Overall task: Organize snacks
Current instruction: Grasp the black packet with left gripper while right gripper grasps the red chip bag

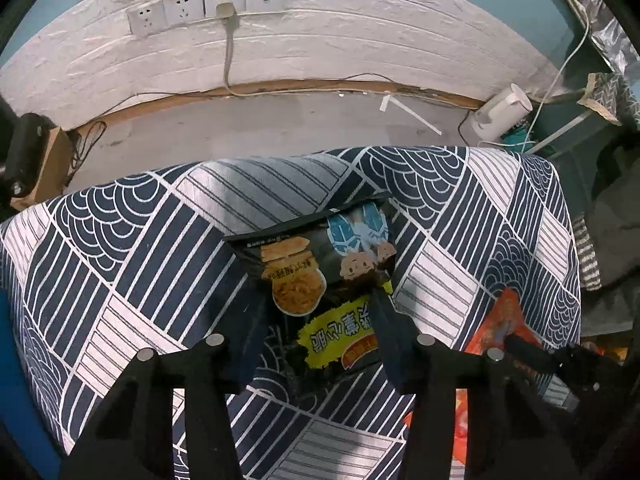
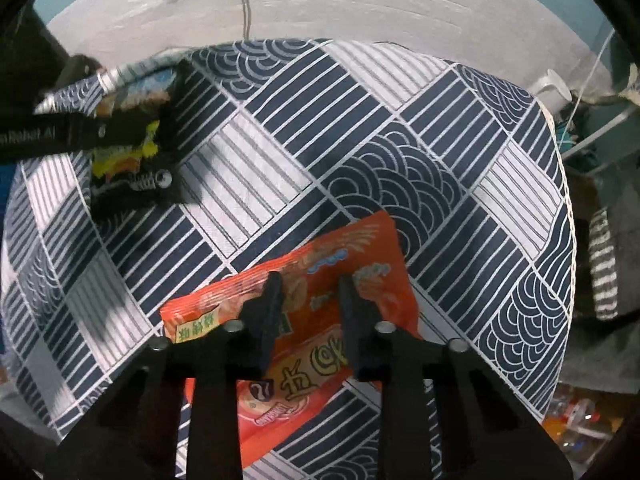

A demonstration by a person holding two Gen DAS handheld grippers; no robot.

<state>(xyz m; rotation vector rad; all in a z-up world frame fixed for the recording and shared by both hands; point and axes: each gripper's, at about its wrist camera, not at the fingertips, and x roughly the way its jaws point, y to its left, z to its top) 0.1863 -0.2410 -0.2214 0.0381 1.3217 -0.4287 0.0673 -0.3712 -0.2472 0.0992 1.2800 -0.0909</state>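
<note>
Snack packets lie on our blue-and-white patterned tablecloth (image 1: pixel 120 264): a black packet (image 1: pixel 316 276) with yellow lettering, which our left gripper (image 1: pixel 320 320) straddles and pinches, and an orange-red packet (image 2: pixel 320 300) clamped by our right gripper (image 2: pixel 308 292).

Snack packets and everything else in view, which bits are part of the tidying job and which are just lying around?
Part of the job:
- black snack packet, between the left gripper's fingers
- orange snack packet, pinched by the right gripper

Just lying about:
- patterned tablecloth
- wall sockets with plugged cable
- white appliance by the wall
</note>
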